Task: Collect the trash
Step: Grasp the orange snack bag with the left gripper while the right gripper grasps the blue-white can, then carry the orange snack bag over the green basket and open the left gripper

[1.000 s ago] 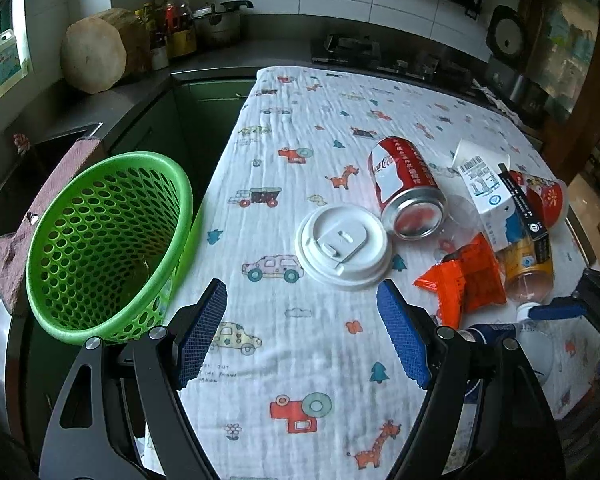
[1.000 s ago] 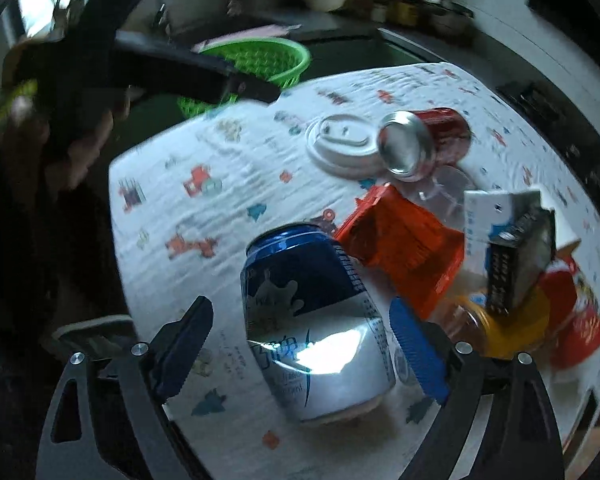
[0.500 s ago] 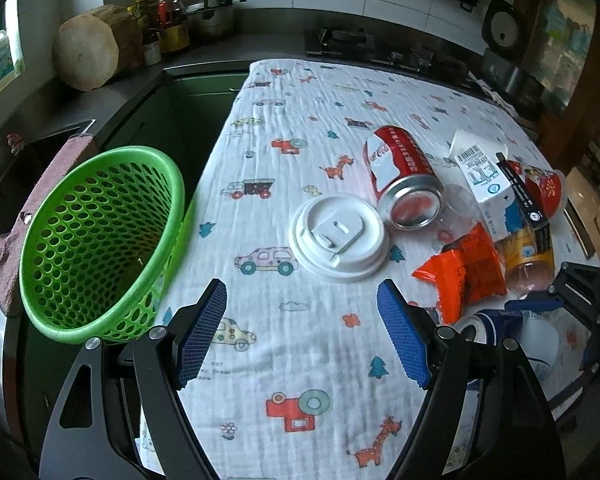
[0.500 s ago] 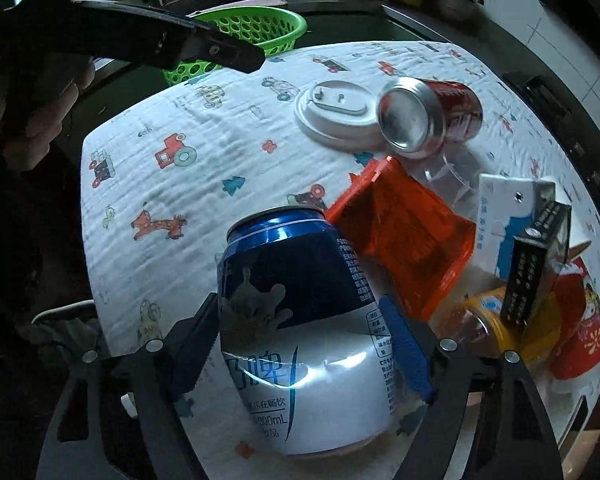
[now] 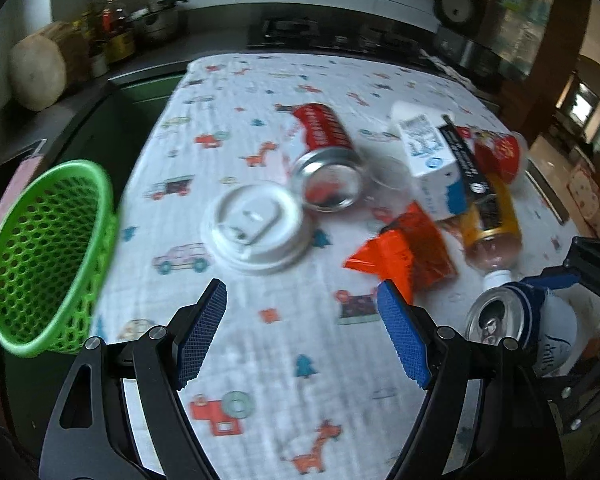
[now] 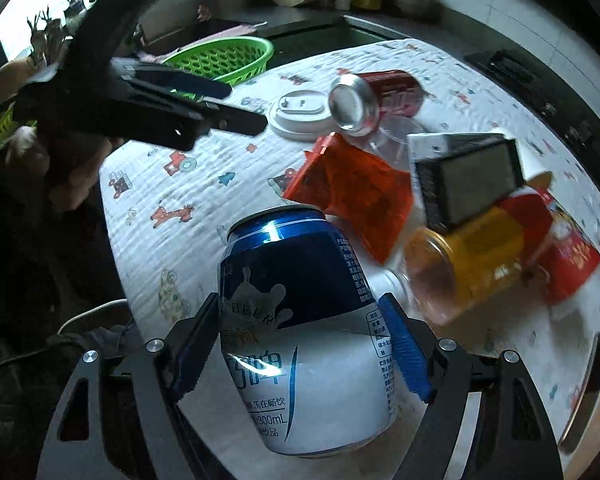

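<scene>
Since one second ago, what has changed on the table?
The right gripper closed on the blue can, which lay between its open jaws before. The left gripper stayed open, shifting toward the white lid. Other trash and the green basket did not move.

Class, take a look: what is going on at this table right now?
A person with a gripper in each hand is clearing trash. The right gripper is clamped on the blue and white can. The left gripper is open and holds nothing, near the white lid. The green basket sits at the table's edge.
</scene>
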The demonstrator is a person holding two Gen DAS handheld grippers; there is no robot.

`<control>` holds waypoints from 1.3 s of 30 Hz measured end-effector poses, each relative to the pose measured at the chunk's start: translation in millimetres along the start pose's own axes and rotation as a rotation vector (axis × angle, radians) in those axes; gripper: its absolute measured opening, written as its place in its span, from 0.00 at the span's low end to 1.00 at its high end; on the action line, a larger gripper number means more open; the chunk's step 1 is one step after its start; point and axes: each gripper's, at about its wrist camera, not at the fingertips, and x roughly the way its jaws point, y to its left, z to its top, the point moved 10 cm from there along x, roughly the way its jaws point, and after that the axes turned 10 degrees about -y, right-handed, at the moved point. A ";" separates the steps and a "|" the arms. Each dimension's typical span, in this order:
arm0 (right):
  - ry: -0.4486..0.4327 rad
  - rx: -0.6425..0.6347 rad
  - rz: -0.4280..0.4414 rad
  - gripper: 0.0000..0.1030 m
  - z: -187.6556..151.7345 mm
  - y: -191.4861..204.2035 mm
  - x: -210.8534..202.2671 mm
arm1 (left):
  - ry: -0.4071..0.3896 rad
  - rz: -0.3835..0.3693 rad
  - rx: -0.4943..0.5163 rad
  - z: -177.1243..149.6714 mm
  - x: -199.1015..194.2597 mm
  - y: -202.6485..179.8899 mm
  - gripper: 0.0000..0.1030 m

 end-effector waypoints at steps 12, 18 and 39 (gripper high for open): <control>-0.054 0.093 -0.051 0.74 -18.7 -27.2 -33.4 | 0.048 -0.165 0.026 -6.6 35.9 -53.9 0.62; -0.068 0.112 -0.041 0.74 -18.3 -30.3 -32.4 | 0.058 -0.232 0.022 -8.2 49.5 -70.3 0.56; -0.103 0.103 -0.018 0.74 17.2 -15.6 -19.2 | -0.007 -0.229 0.006 -7.8 9.5 -43.1 0.10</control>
